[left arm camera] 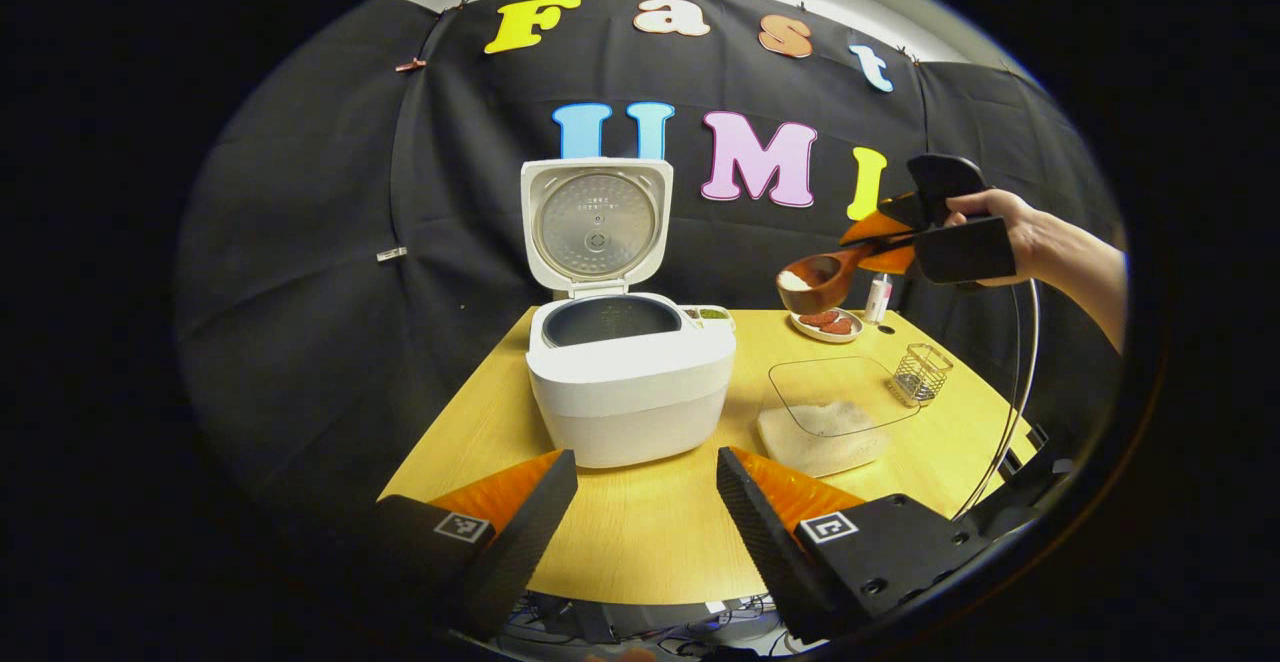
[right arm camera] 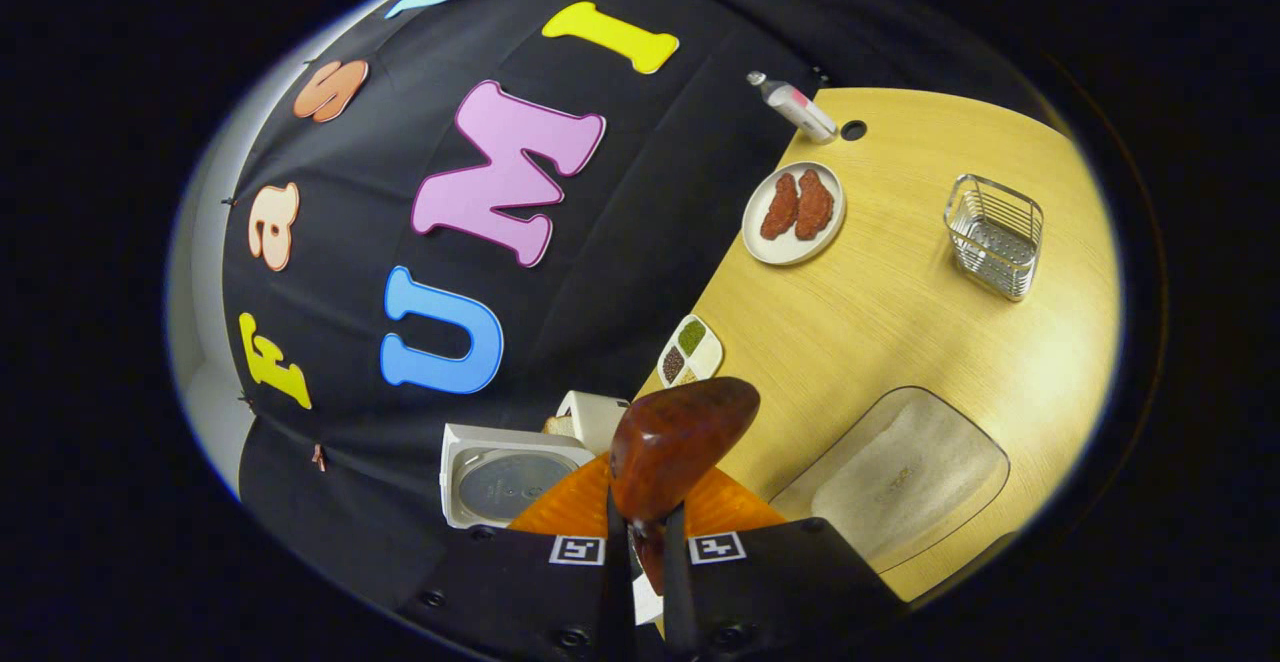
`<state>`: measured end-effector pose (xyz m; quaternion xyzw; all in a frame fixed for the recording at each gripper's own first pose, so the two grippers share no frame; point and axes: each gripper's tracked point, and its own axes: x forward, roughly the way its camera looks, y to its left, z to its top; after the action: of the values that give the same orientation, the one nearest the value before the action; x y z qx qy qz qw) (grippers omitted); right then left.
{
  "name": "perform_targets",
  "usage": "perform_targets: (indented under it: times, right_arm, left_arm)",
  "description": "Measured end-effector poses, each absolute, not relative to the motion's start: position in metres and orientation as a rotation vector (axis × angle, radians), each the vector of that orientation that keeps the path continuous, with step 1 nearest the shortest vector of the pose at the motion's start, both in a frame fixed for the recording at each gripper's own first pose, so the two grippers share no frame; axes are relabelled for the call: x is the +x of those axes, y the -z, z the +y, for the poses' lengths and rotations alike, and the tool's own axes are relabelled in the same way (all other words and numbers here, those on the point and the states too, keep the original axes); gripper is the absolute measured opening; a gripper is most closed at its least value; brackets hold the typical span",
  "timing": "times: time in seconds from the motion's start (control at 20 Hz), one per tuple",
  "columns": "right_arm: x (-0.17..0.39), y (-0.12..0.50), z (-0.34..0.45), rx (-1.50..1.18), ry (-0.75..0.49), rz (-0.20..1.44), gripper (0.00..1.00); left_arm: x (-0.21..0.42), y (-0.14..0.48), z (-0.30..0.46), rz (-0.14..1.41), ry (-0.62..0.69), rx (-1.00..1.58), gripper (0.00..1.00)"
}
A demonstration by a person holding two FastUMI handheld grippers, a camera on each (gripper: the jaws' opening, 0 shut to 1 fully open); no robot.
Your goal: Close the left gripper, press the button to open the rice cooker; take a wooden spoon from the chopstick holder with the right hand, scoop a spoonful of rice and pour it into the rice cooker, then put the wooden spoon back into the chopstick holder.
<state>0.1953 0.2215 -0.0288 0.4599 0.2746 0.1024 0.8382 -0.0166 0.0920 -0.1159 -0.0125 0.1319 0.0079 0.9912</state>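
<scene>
Rice cooker point(left arm camera: 630, 382) on the yellow table point(left arm camera: 660, 532), lid point(left arm camera: 597, 225) standing upright and open, dark inner pot point(left arm camera: 611, 320) exposed. In the left gripper view, left gripper point(left arm camera: 648, 502) low in front of the cooker, jaws spread wide with bare table between them, gripping nothing. Right gripper point(left arm camera: 900, 237), held by a hand point(left arm camera: 1010, 232), raised to the right of the cooker and above table level, clamped on the handle of the wooden spoon point(left arm camera: 820, 280); spoon bowl toward the cooker, white rice in it. In the right gripper view, right gripper point(right arm camera: 640, 542) closed on the spoon point(right arm camera: 675, 442), bowl seen from behind. Glass dish of rice point(left arm camera: 830, 412) just right of the cooker; wire chopstick holder point(left arm camera: 920, 372) beyond the dish, farther right. Plate with two reddish pieces point(left arm camera: 828, 324) behind the dish, small bottle point(left arm camera: 879, 297) beside it. Seasoning tray point(right arm camera: 690, 350) next to the cooker at the table's rear edge.
</scene>
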Motion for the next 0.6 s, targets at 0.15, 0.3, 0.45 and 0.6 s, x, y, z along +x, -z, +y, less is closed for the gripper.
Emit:
perform_targets:
  times: [0.15, 0.3, 0.45, 0.6]
  right_arm:
    - [0.208, 0.012, 0.254, 0.97, -0.26, 0.568, 0.16]
    - [0.217, 0.002, 0.288, 0.969, -0.304, 0.573, 0.16]
    - [0.222, 0.002, 0.319, 0.917, -0.339, 0.579, 0.16]
    - [0.225, 0.004, 0.353, 0.874, -0.375, 0.585, 0.15]
  left_arm:
    - [-0.015, 0.118, 0.093, 0.268, -0.004, -0.039, 0.97]
    - [-0.013, 0.12, 0.106, 0.274, -0.023, -0.054, 0.97]
    - [-0.012, 0.114, 0.125, 0.259, -0.056, -0.072, 0.96]
    - [-0.013, 0.113, 0.143, 0.254, -0.091, -0.1, 0.96]
